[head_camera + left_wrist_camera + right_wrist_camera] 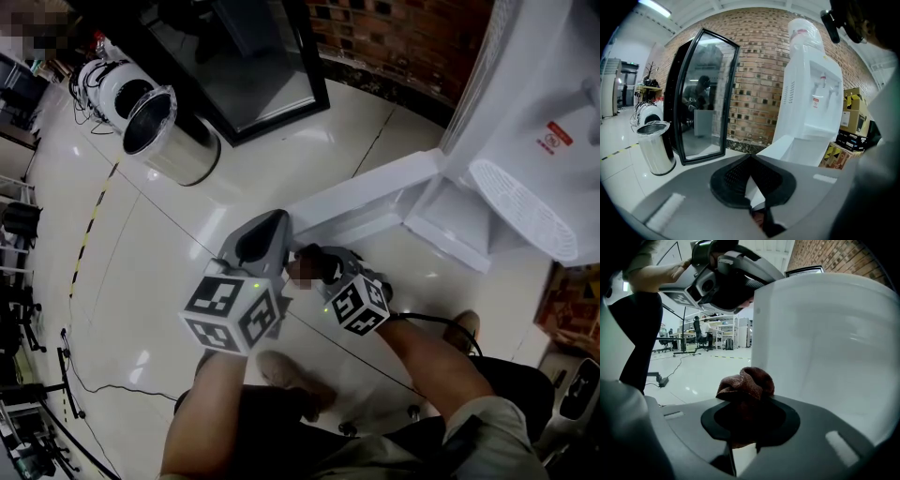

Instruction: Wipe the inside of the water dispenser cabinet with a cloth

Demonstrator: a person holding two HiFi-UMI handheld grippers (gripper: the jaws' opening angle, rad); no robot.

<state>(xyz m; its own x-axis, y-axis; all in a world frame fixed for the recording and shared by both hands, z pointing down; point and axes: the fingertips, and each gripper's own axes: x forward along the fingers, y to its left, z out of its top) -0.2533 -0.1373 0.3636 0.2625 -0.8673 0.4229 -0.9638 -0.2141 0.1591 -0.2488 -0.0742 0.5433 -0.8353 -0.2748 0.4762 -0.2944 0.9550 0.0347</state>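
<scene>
While the left tool (751, 158) dips shut, right tool (315, 257) — alongside — clamps cloth (746, 385).

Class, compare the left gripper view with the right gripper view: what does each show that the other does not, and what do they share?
Left gripper view only: a steel bin, a black-framed glass panel, the water dispenser's taps and stacked cardboard boxes.
Right gripper view only: the right tool clamped on a bunched brown cloth, a plain white panel close ahead, and desks and chairs far behind.
Both: the brick wall and the glossy pale floor.
</scene>
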